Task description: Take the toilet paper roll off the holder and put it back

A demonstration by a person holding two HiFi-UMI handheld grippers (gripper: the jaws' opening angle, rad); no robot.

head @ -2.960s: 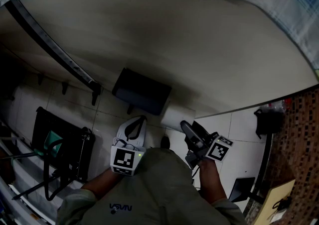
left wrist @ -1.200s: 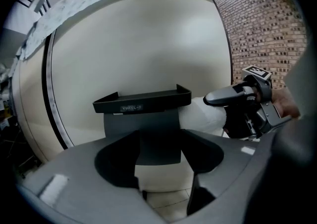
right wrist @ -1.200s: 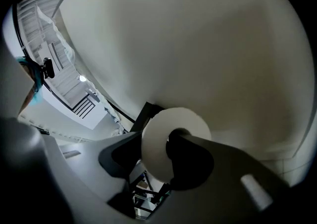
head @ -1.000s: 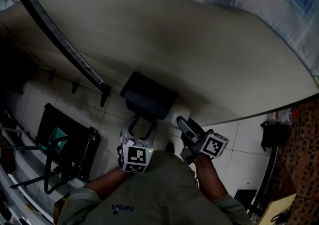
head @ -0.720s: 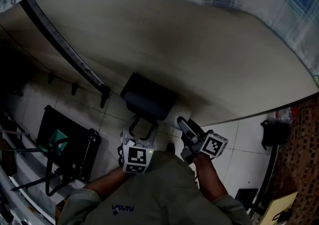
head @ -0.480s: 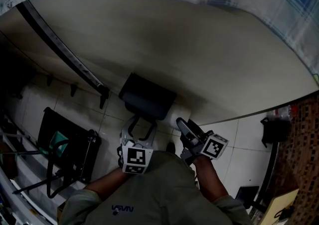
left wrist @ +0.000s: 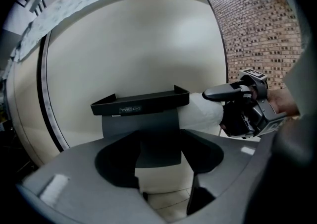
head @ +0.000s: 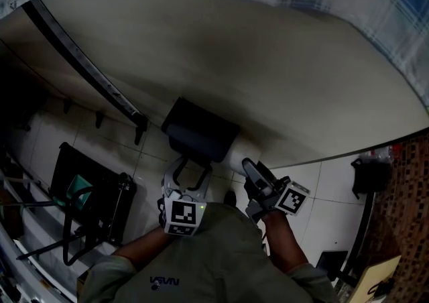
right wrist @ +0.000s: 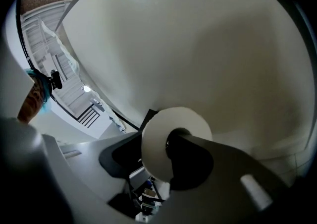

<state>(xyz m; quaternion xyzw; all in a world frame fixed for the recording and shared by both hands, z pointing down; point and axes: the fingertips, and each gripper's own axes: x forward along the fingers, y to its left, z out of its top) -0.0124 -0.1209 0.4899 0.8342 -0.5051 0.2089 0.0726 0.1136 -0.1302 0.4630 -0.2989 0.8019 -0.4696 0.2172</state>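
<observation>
A black wall-mounted holder (head: 200,137) hangs on the curved beige wall, its shelf (left wrist: 141,103) level and a dark front plate below it. The white toilet paper roll (head: 236,155) sits just right of the holder, touching the wall side. My right gripper (head: 249,171) is shut on the roll; its upper finger (left wrist: 223,90) lies over the roll (left wrist: 203,114). In the right gripper view the roll (right wrist: 158,143) faces me end-on, with one jaw across its core hole. My left gripper (head: 186,173) is open just under the holder, whose front plate shows between the jaws.
A black rail (head: 80,67) runs diagonally down the wall at left. A black rack with a teal item (head: 87,194) stands on the tiled floor lower left. A dark object (head: 367,174) and a brick wall (left wrist: 257,29) lie to the right.
Since three seconds ago my left gripper has risen to the holder and its jaws have spread. The right gripper with the roll has stayed beside the holder, shifting only slightly.
</observation>
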